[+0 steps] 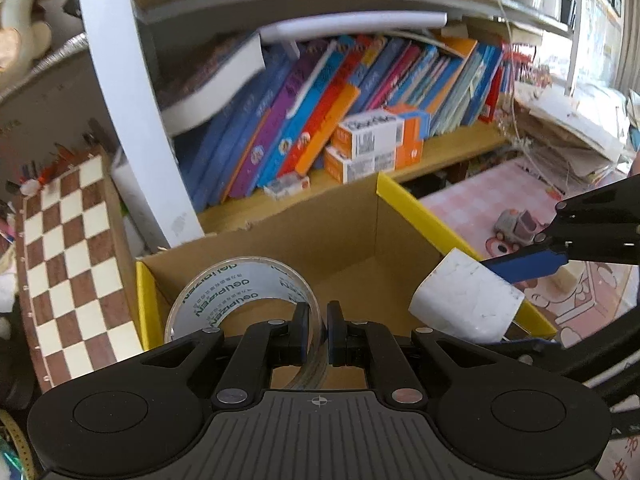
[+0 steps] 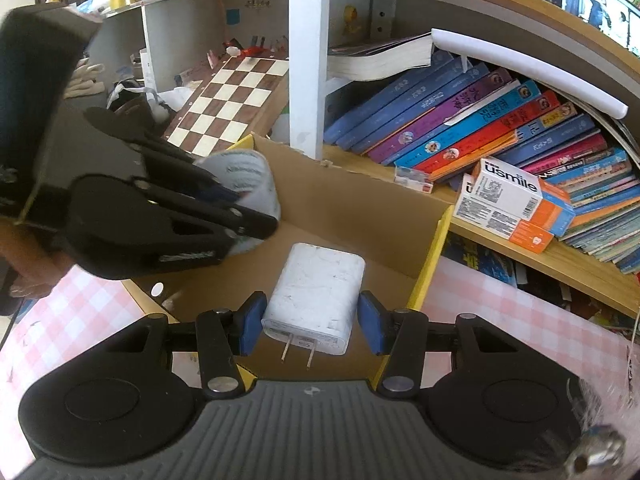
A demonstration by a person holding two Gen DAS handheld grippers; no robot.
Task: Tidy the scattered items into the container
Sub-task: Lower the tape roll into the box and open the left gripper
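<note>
Both grippers hang over the open cardboard box [image 1: 340,248] with the yellow rim, each carrying something; in the left wrist view the left gripper [image 1: 318,332] has its jaws pinched nearly together on the wall of a clear tape roll [image 1: 240,292], which stands on edge at lower centre, over the box's left half; whether the roll already touches the floor of the box cannot be told; in the right wrist view the right gripper [image 2: 311,326] holds a white charger plug [image 2: 316,296] at lower centre, prongs toward the camera, its jaws at a narrow-to-middling width; the blue pads look just beside the plug's sides with a sliver of gap showing, so the hold is judged light, though the plug does sit between them and above the box interior; the step in hand seems to be the drop into the container; to do it well, each item should be brought low over bare cardboard before the jaws part, so the roll does not wheel off and the plug does not bounce onto the pink checked cloth [image 2: 500,320] at lower right; the two grippers are near each other, so letting go one at a time and lifting straight up would avoid a knock; a small toy [image 1: 516,226] on the cloth at right, outside the box, likely remains to be gathered
</note>
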